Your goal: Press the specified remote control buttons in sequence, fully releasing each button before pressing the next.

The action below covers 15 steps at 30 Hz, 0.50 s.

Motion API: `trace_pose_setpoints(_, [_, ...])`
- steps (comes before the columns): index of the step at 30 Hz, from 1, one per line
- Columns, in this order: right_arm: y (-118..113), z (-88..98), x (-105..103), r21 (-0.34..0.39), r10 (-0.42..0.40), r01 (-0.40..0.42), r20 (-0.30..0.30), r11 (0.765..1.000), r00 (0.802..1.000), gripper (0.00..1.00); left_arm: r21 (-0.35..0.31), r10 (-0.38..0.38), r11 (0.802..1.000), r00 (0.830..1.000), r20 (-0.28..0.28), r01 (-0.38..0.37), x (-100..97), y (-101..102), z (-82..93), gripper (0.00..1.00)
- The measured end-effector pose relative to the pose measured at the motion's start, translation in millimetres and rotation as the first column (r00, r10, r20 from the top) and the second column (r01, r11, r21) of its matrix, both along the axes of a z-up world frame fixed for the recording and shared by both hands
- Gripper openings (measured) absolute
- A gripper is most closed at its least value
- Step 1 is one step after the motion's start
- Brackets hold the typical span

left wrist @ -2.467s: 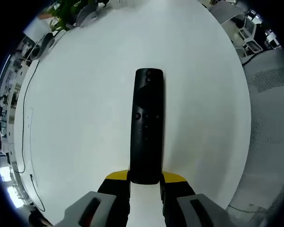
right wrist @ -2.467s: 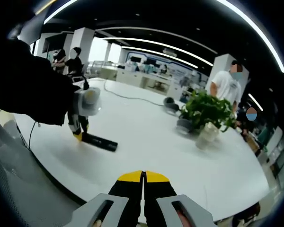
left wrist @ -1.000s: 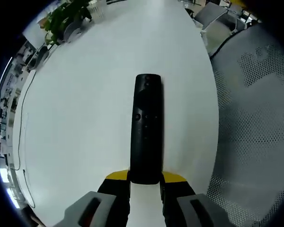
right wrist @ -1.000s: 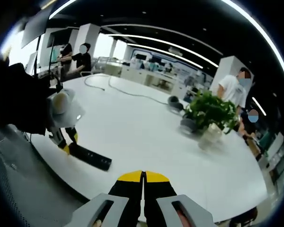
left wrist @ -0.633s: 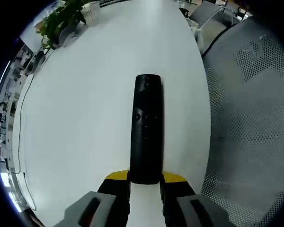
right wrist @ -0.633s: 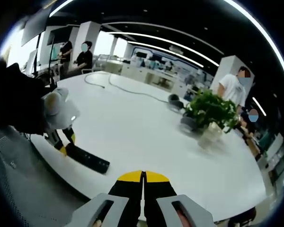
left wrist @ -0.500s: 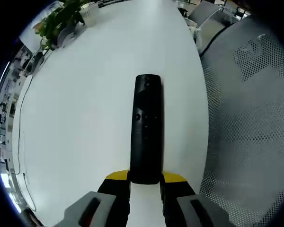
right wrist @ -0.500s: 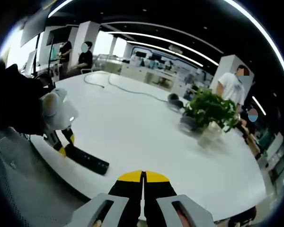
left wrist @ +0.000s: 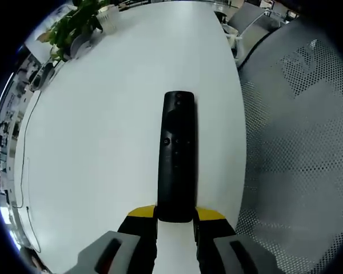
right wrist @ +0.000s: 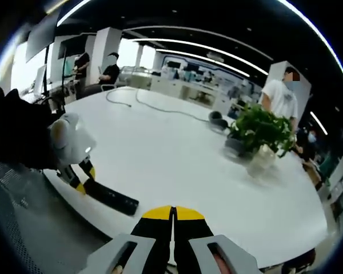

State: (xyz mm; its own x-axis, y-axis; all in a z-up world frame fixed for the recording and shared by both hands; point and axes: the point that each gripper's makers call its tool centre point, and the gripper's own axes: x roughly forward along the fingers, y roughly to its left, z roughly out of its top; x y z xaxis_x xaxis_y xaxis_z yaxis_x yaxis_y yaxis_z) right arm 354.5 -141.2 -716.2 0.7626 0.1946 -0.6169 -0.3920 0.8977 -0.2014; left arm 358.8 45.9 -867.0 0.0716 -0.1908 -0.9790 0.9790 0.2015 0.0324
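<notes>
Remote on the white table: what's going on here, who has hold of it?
A person works with two handheld grippers. The left gripper is shut on the near end of a black remote control, which points out over the white table close to its edge. The right gripper is shut, holds nothing, and sits well back from the remote, so no button is being pressed right now. A potted plant stands farther along the table.

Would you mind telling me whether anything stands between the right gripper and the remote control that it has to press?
Nothing visible does. In the right gripper view, bare white table lies between the shut right gripper and the remote control, which the left gripper holds at its near end; the potted plant stands well off to the other side.
</notes>
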Motion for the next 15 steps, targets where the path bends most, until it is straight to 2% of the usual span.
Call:
trace_pose_setpoints(2, [6.7,8.8,4.1,0.018,0.031,-0.031,-0.005,0.999,0.999,0.0,0.0,0.003,1.0,1.0,-0.002,-0.003,-1.3,-0.4,-0.1,0.24])
trace_pose_setpoints(3, [14.1,16.7,7.6,0.052,0.054,-0.054,-0.011,0.997,0.998,0.0,0.002,0.002,1.0,1.0,-0.002,-0.002,-2.6,-0.8,-0.2,0.24])
trace_pose_setpoints(5, [21.0,22.8,11.0,0.064,0.067,-0.062,-0.069,0.996,0.995,0.0,0.004,0.003,1.0,1.0,-0.001,-0.003,-4.8,-1.4,-0.3,0.24])
trace_pose_setpoints(9, [42.3,36.9,26.9,0.086,0.119,-0.115,-0.045,0.99,0.992,0.0,0.005,0.004,1.0,1.0,-0.001,-0.004,-11.0,-3.9,-0.7,0.24])
trace_pose_setpoints(15, [64.7,35.4,48.0,0.089,0.173,-0.166,-0.07,0.982,0.982,0.0,0.004,0.003,1.0,1.0,-0.001,-0.003,-23.2,-7.7,-0.9,0.24])
